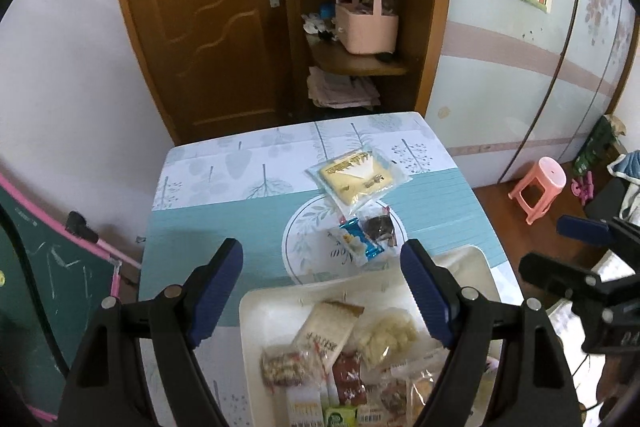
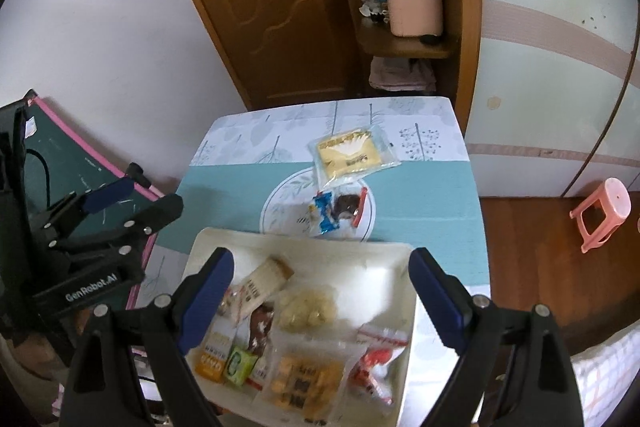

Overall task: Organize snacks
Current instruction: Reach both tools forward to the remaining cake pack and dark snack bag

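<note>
So the biggest thing we're dealing with is the white tray [image 2: 208,239], sitting at the near edge of the table [image 1: 192,211] and already loaded with a jumble of packets. It looks like thin rigid plastic, probably light even when full, so we'd guess it slides easily on that slick printed tablecloth if bumped. Next down is the yellow flat packet [image 1: 356,177], lying on the far half of the table beyond the tray. It's in a clear crinkly sleeve, looks stiff-ish like a cracker or biscuit slab inside, so likely brittle. We'd pinch it by the sealed film edge and not squeeze across the middle. Then the two little ones, the blue-and-white packet [image 1: 358,243] and the dark packet [image 1: 380,227], touching each other on the round print between the tray's far rim and the yellow one. Both look featherlight and slippery, so a grab across the twisted or crimped ends seems safest. As for us: the left gripper [image 1: 322,291] has its jaws spread wide with nothing between them, hovering over the tray's far left corner, with the small packets just ahead of the tips. The right gripper [image 2: 322,295] is also gaping wide and empty, right above the tray's contents, with the loose snacks farther ahead.
</note>
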Demonstrator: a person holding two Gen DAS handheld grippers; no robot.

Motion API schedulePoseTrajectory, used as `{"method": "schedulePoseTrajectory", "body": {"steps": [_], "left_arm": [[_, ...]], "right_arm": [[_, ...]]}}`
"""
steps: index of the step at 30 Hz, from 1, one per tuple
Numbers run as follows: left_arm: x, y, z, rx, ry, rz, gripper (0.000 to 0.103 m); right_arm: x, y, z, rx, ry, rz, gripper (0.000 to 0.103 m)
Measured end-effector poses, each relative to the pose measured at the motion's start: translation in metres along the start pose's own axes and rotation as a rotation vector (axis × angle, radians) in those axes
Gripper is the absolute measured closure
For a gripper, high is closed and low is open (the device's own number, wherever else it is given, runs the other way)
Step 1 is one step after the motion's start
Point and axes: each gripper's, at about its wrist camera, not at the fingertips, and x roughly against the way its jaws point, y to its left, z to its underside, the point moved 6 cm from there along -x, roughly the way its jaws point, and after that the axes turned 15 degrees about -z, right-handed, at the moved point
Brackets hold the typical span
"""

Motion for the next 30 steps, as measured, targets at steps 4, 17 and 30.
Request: {"method": "schedulePoseTrajectory", "body": {"steps": [4, 17, 30], "left_arm": [[-0.026, -0.006, -0.020, -0.080, -0.010, 0.000, 0.023], [-0.124, -0.042, -0.062, -0.303, 0.026, 0.038, 0.022], [-0.189, -0.036, -0.067, -0.324, 0.115, 0.056, 0.022]], "right_arm": [[-0.013, -0.018, -0.022, -0.009, 0.014, 0.016, 0.013], [-0.131, -0.092, -0.067, -0.105, 0.202, 0.068, 0.026], [-0.254, -0.120, -0.029, -0.229, 0.468, 0.084, 0.044]]}}
